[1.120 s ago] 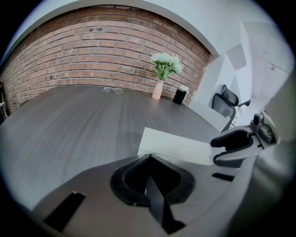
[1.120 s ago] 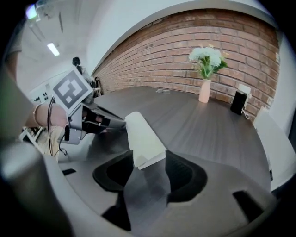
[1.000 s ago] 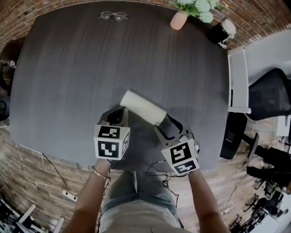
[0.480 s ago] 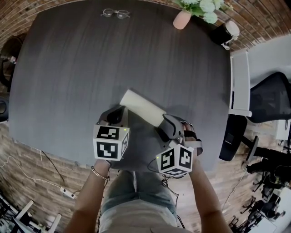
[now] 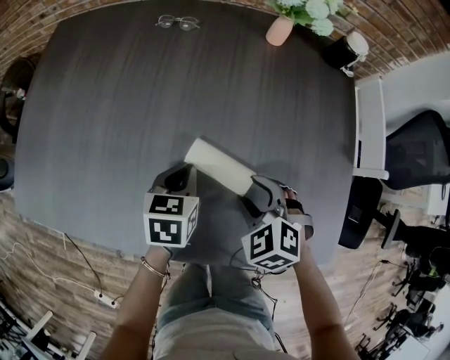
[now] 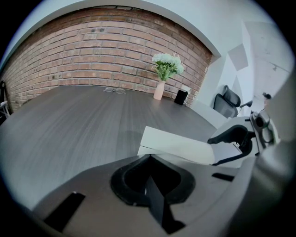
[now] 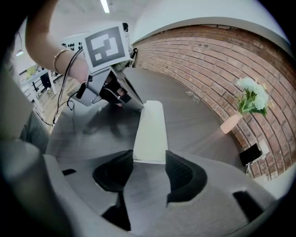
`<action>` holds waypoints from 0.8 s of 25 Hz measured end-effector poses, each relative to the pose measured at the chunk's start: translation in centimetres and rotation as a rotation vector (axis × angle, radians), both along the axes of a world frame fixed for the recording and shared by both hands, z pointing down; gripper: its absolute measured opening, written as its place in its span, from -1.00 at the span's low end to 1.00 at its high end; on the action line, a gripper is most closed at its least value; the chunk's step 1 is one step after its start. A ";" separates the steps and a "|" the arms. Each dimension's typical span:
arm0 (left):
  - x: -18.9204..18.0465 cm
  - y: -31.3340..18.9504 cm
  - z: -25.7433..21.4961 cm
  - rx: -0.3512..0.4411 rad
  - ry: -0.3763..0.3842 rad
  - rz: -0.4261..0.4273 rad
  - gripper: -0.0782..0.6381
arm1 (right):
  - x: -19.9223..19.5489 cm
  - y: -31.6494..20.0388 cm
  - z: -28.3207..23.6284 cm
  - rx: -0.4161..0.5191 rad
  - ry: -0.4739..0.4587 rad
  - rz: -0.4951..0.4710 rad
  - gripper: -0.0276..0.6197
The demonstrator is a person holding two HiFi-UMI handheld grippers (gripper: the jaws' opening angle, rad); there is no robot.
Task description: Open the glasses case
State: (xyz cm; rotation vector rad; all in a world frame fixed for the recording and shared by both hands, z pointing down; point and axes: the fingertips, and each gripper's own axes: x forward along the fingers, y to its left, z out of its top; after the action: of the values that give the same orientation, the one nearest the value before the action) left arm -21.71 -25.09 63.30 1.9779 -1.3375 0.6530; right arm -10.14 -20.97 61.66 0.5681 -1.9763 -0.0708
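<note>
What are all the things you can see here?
table: one, dark grey, fills the middle
glasses case: one, white, near edge of the table
glasses: one pair, thin-framed, far edge of the table
vase: one, pink, far right of the table
flowers: one bunch, white and green, in the vase
office chair: one, black, right of the table
left gripper: one, grey, jaws together at the case's left end
right gripper: one, grey, jaws on the case's right end
</note>
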 end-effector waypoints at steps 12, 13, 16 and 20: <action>0.0 0.1 -0.1 -0.013 -0.004 0.005 -0.79 | 0.7 -0.8 -1.9 -0.076 -0.094 0.097 -0.36; 0.0 0.1 -0.1 -0.015 -0.003 0.005 -0.79 | 0.7 -1.0 -2.1 -0.070 -0.095 0.100 -0.36; 0.0 0.1 -0.1 -0.017 0.001 0.006 -0.79 | 1.0 -1.5 -2.6 -0.054 -0.100 0.110 -0.40; 0.1 0.1 -0.1 -0.020 -0.006 0.011 -0.79 | 1.4 -2.4 -3.1 -0.026 -0.102 0.136 -0.47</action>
State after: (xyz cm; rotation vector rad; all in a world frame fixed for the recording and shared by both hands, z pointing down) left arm -21.64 -24.94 63.16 1.9697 -1.3198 0.6751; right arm -8.69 -23.37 58.51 0.6991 -2.0281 0.0694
